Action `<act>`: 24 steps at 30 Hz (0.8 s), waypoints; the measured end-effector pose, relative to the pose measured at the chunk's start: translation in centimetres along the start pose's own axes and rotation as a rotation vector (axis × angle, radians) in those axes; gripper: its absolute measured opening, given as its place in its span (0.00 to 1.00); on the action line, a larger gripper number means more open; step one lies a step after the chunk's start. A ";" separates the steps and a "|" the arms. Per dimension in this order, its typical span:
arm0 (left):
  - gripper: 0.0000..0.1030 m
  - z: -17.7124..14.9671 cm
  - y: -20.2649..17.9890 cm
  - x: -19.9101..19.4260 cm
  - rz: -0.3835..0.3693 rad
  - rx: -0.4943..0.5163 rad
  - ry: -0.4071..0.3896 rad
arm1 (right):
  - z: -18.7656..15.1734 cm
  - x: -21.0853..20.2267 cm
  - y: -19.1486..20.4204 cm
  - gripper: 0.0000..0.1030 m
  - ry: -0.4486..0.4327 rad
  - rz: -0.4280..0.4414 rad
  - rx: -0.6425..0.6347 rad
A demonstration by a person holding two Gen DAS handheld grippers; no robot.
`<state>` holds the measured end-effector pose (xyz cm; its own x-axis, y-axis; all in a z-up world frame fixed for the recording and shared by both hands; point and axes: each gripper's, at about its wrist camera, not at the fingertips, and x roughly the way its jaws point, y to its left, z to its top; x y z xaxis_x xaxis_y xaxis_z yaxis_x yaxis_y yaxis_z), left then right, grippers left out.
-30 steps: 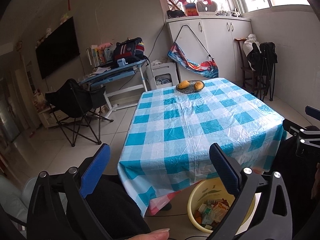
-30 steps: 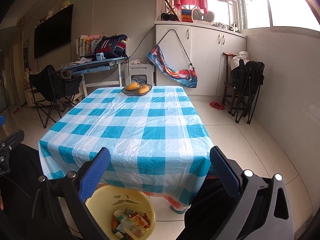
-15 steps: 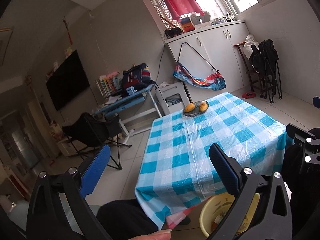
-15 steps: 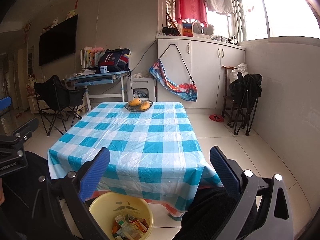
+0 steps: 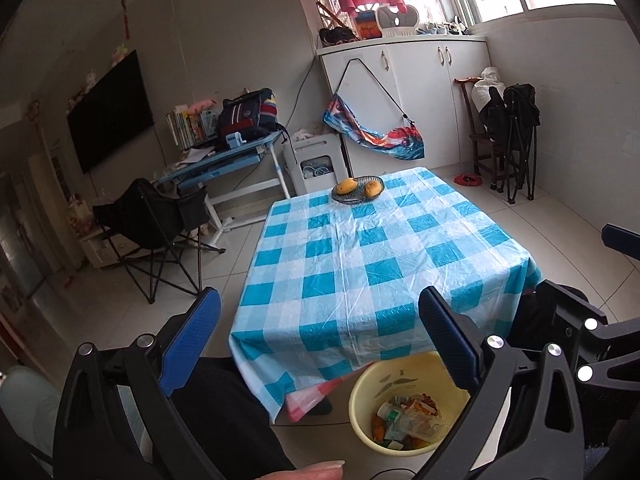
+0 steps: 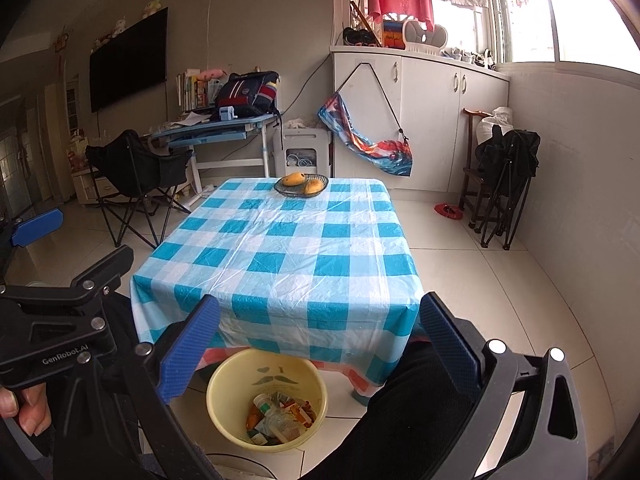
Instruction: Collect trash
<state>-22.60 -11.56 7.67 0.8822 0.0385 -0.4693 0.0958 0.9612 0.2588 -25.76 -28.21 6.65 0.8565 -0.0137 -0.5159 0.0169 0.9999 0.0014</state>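
A yellow plastic bin stands on the floor at the near edge of the table and holds several wrappers and small bottles. It also shows in the left wrist view. My left gripper is open and empty, held above the person's lap before the table. My right gripper is open and empty, above the bin. The table has a blue and white check cloth with no loose trash seen on it.
A glass dish with two mangoes sits at the table's far edge. A black folding chair and a blue desk stand at the left. White cabinets and folded chairs line the right wall.
Both views tilted up half a second ago and have dropped back down. The bin shows more fully again. Both grippers stay open and empty.
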 end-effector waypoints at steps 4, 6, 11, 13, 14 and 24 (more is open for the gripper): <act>0.93 -0.2 0.3 0.5 -0.005 -0.022 0.007 | 0.1 0.7 0.6 0.93 0.045 -0.029 -0.019; 0.93 -0.1 0.4 0.7 -0.009 -0.041 0.005 | 0.2 1.1 0.8 0.93 0.061 -0.048 -0.033; 0.93 -0.1 0.7 1.4 -0.032 -0.071 0.018 | 0.4 1.1 0.8 0.93 0.066 -0.077 -0.035; 0.93 -0.2 0.5 1.6 -0.033 -0.068 0.025 | 0.3 1.0 0.9 0.93 0.069 -0.085 -0.034; 0.93 -0.4 0.5 1.7 -0.030 -0.065 0.029 | 0.3 1.1 0.9 0.93 0.074 -0.087 -0.034; 0.93 -0.9 1.1 2.0 -0.024 -0.092 0.045 | 0.4 0.9 1.8 0.93 0.076 -0.086 -0.063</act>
<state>-21.14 -10.14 6.22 0.8584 0.0253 -0.5124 0.0720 0.9830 0.1691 -24.77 -26.46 6.60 0.8116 -0.1008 -0.5754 0.0538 0.9937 -0.0983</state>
